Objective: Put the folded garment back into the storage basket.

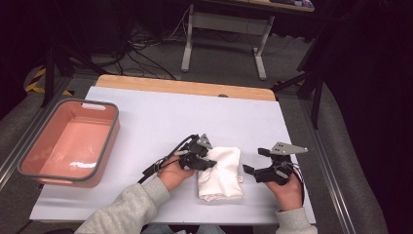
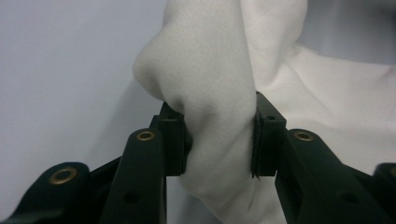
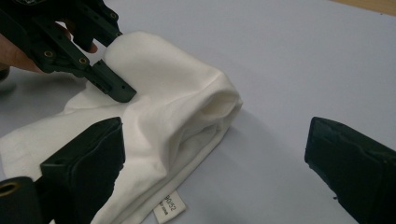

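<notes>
A folded white cloth (image 1: 221, 171) lies on the white table cover near the front edge. My left gripper (image 1: 208, 162) sits at its left side, shut on a raised fold of the cloth (image 2: 212, 88), which bulges up between the two black pads. In the right gripper view the cloth (image 3: 173, 112) shows a small label (image 3: 169, 206) at its near edge, and the left gripper (image 3: 112, 86) bites into its far side. My right gripper (image 1: 255, 161) stands open just right of the cloth, its jaws wide apart with nothing between them.
A pink tub with a grey rim (image 1: 113, 131) stands empty at the table's left. The wooden table edge (image 1: 185, 87) runs along the back. Beyond it are a desk frame (image 1: 224, 29) and cables on the floor.
</notes>
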